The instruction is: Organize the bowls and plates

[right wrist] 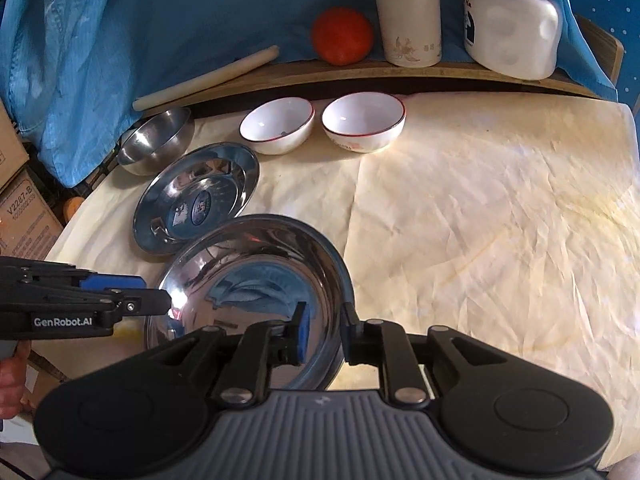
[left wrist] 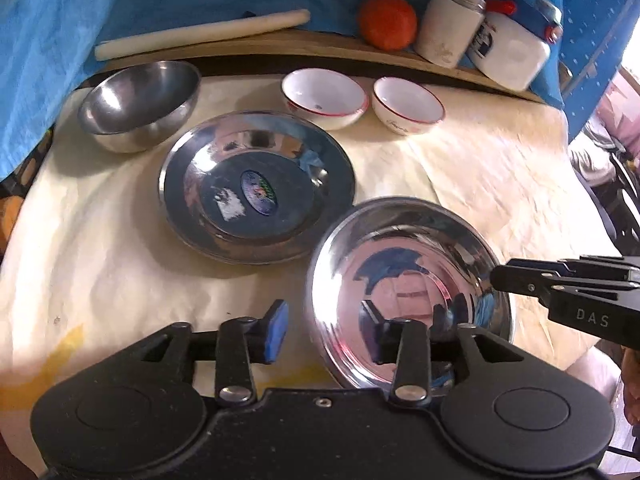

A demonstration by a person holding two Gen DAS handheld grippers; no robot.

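Observation:
A shiny steel plate [left wrist: 408,284] [right wrist: 256,292] sits tilted at the near edge of the table, between both grippers. My left gripper [left wrist: 332,330] is open, its fingers straddling the plate's left rim. My right gripper [right wrist: 322,334] is shut on the plate's right rim. A second steel plate [left wrist: 258,184] [right wrist: 196,196] with a sticker lies flat behind it. A steel bowl [left wrist: 140,104] [right wrist: 156,140] stands at the back left. Two white red-rimmed bowls [left wrist: 324,98] [left wrist: 408,106] [right wrist: 278,124] [right wrist: 364,120] stand side by side at the back.
A wooden ledge [right wrist: 440,74] at the back carries a white rolling pin [left wrist: 200,34], an orange ball [right wrist: 342,36], a white canister [right wrist: 412,20] and a white jug [right wrist: 512,28]. Blue cloth hangs behind. Cardboard boxes [right wrist: 20,200] stand left. Creased cream paper [right wrist: 480,220] covers the table.

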